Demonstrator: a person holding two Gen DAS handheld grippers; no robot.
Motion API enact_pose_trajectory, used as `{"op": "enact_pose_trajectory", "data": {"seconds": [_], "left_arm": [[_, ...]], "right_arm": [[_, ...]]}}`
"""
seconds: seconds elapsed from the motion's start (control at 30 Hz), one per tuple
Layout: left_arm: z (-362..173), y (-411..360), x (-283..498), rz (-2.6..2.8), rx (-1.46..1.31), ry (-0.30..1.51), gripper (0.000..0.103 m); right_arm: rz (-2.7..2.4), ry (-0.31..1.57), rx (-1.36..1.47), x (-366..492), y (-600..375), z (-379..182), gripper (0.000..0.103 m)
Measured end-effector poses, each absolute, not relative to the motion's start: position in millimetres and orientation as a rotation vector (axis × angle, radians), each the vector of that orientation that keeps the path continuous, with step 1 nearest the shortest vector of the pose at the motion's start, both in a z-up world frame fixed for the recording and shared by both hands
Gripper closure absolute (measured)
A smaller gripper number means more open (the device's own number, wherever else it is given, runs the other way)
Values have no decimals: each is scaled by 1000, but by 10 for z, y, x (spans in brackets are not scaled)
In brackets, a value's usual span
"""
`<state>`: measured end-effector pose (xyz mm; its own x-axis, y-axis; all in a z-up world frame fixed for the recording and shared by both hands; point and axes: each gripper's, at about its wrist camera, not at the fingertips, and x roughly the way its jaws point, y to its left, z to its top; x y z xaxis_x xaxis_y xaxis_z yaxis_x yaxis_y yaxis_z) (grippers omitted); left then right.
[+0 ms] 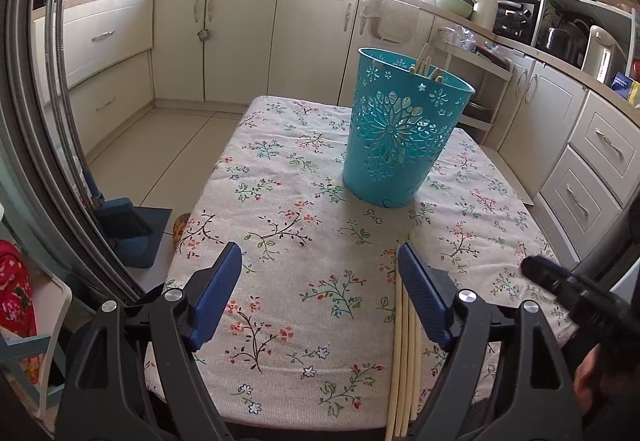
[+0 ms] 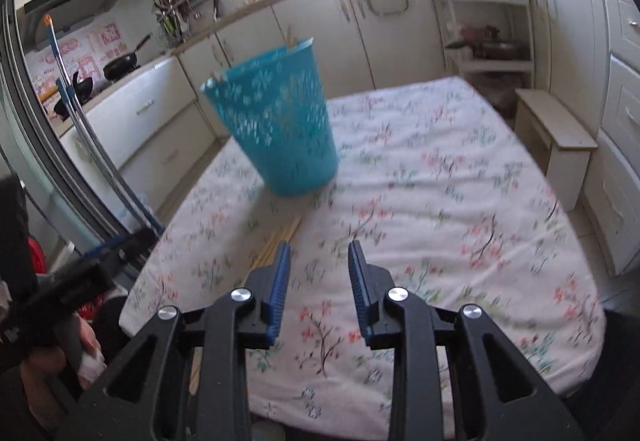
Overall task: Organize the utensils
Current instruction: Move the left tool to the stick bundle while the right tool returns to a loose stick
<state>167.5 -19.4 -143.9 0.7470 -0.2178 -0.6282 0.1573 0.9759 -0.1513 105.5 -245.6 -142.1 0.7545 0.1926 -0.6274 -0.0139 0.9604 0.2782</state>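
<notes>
Jaws of your left gripper (image 1: 320,261) stand wide apart, empty, above the table's floral cloth (image 1: 280,281). The pale wooden chopsticks (image 1: 404,353) lie flat just inside its right finger. Beyond stands the teal perforated plastic bucket (image 1: 400,137), upright, chopstick ends at its rim. Your right gripper's (image 2: 318,261) jaws are partly open, empty.

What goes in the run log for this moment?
left gripper: open, empty | right gripper: open, empty | chopsticks: loose on tablecloth | teal basket: upright, some utensils inside
</notes>
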Motion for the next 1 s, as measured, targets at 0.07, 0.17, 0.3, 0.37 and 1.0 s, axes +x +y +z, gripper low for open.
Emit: {"op": "enact_pose_trajectory", "data": {"seconds": [0.07,0.17,0.3,0.37,1.0], "left_arm": [[-1434,-181,1646,-203,-89,694,24],[-1438,-138,1631,-193,-97,696,23],[-1456,-91,1628,-181,-104,702,23],[-1461,-74,1617,-179,-103,703,23],[-1599,-50,1682,-167,-111,743,22]], "right_arm": [[135,738,243,1076,-2364,-1482,73],[159,773,205,1140,-2222,-1536,73],[163,814,185,1210,-2071,-1661,73],[159,833,178,1308,-2002,-1716,73],[87,915,122,1782,-1893,-1915,73]]}}
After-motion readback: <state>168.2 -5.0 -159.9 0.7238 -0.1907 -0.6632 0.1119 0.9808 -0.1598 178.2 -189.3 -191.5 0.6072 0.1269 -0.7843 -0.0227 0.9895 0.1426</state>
